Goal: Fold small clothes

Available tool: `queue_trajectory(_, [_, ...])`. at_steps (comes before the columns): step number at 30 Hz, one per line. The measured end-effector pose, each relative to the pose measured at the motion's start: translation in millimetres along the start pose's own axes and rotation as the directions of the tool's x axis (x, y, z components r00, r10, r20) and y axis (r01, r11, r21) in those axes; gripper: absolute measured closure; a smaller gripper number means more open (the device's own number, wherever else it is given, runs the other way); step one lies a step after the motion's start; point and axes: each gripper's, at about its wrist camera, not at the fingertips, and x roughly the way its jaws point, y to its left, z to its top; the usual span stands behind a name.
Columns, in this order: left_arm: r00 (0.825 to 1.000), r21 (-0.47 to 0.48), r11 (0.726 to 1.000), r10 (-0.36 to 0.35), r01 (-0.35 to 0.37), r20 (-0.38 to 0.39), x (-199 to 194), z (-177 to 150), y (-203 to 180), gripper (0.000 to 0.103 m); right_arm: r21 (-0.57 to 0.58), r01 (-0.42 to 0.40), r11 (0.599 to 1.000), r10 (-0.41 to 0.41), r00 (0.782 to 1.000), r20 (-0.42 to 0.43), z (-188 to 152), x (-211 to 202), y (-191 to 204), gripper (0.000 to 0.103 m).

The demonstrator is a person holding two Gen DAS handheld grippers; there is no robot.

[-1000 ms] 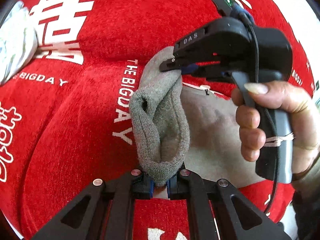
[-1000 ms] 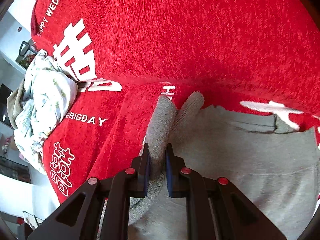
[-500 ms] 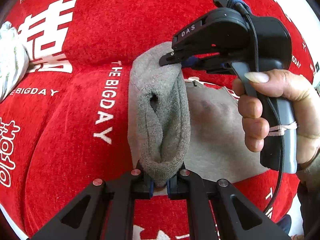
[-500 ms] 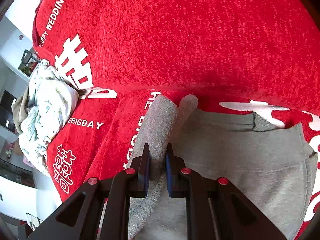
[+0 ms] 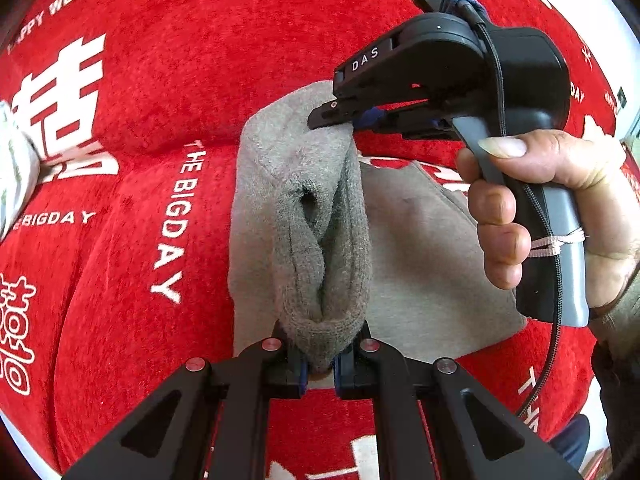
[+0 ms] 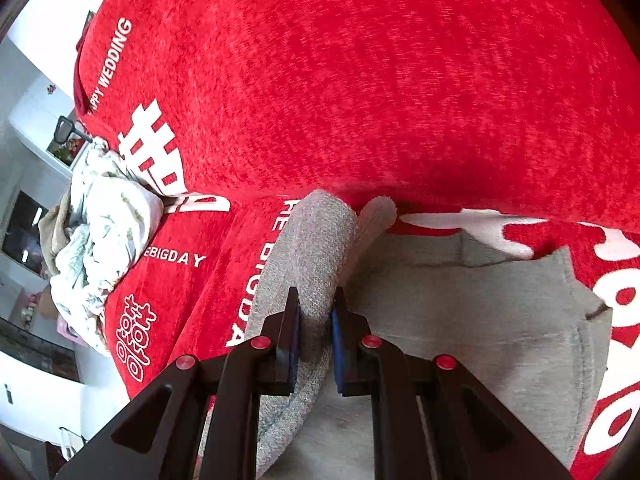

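A small grey knit garment [image 5: 424, 252] lies on the red cloth, its left edge lifted into a bunched fold [image 5: 304, 216]. My left gripper [image 5: 319, 364] is shut on the near end of that fold. In the left wrist view my right gripper [image 5: 332, 118], held by a hand [image 5: 532, 204], pinches the fold's far end. The right wrist view shows the right gripper [image 6: 315, 336] shut on the grey fold [image 6: 316, 248], with the flat part of the garment [image 6: 480, 320] spread to the right.
A red cloth [image 6: 360, 80] with white lettering covers the whole surface. A crumpled white patterned garment [image 6: 104, 232] lies at its left edge, also at the left border of the left wrist view as white fabric [image 5: 12, 168]. Room furniture shows beyond the left edge.
Both grippers have carried the lifted grey edge sideways across the red cloth, and the fold now stands taller and more stretched between them. The white garment slid toward the left border.
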Motion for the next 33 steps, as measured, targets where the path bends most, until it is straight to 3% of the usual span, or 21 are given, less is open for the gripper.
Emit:
queue_trajectory(16, [0.998,0.169,0.985,0.034,-0.026,-0.049,19.9,9.7,-91.1,0.094,-0.012,-0.016,1.0,0.016,1.0,0.023,-7.6,-47.4,-70.2,0.089])
queue_trajectory(33, [0.992,0.343,0.939,0.062,-0.021,-0.109,60.1,6.5,-196.2,0.094,0.065,-0.035,0.997,0.03,0.997,0.073,-28.3,-74.5,-159.5,0.089])
